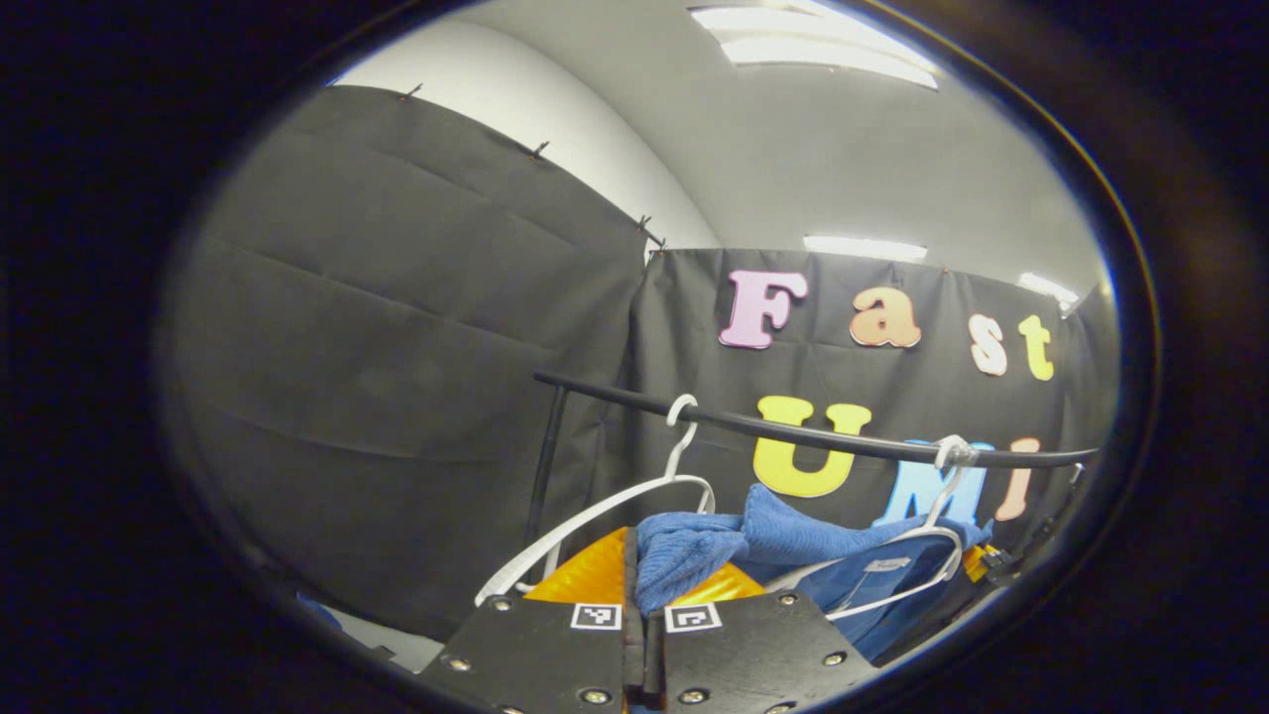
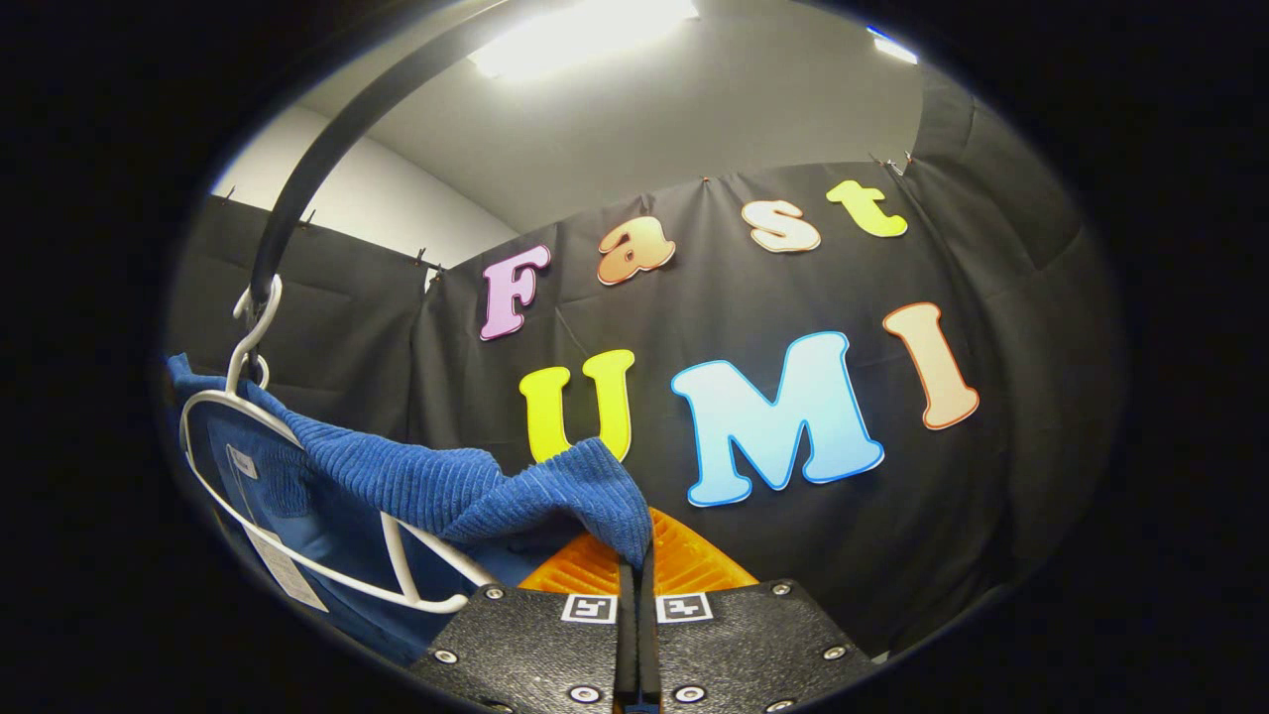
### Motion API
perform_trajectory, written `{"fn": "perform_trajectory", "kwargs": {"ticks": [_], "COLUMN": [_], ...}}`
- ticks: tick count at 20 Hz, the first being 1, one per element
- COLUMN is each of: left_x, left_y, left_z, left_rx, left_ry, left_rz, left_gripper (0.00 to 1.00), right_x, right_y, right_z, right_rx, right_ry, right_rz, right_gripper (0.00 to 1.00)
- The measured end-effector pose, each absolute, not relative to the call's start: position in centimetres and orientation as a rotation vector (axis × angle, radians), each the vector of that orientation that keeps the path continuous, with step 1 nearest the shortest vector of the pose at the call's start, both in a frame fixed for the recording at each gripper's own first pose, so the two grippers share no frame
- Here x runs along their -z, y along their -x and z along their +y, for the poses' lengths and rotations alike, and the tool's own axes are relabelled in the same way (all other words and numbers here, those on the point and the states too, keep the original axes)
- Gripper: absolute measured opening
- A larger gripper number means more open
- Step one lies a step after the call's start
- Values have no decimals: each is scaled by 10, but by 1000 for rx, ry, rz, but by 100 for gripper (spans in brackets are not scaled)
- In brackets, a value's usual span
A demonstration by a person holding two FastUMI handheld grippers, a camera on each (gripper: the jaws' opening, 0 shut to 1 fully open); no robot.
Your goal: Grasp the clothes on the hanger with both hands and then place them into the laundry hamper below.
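A blue ribbed garment (image 1: 793,540) hangs over a white hanger (image 1: 932,555) on a black rail (image 1: 793,431). My left gripper (image 1: 639,585) is shut on one bunched edge of the blue cloth, pulled toward me. A second white hanger (image 1: 595,516) hangs bare on the rail to the left. In the right gripper view the same blue garment (image 2: 426,486) drapes off the white hanger (image 2: 297,565) under the rail (image 2: 317,159), and my right gripper (image 2: 634,580) is shut on its corner. The hamper is out of sight.
The rail's black upright post (image 1: 545,466) stands at the left end. Black cloth walls (image 1: 397,347) close the booth behind and to the left. Ceiling lights (image 1: 813,45) are overhead.
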State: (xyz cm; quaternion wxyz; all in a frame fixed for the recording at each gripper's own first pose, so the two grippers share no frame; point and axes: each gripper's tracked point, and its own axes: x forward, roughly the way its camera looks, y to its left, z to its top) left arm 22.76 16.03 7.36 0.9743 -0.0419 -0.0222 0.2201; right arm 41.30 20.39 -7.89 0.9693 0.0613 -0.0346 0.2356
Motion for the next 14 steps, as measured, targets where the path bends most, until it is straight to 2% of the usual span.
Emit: {"fn": "perform_trajectory", "kwargs": {"ticks": [4,9,14], "left_x": [-61,-24,1], "left_y": [-237,-247,-251], "left_z": [171,189,184], "left_rx": [-422,-398,-362], "left_ry": [73,223,215], "left_rz": [1,30,64], "left_gripper": [1,1,1], "right_x": [78,89,95], "right_y": [-413,-415,-416], "right_z": [206,207,202], "right_rx": [-484,-493,-493], "right_ry": [-77,-107,-56], "right_rz": [-108,-73,-95], "right_gripper": [0,1,0]}}
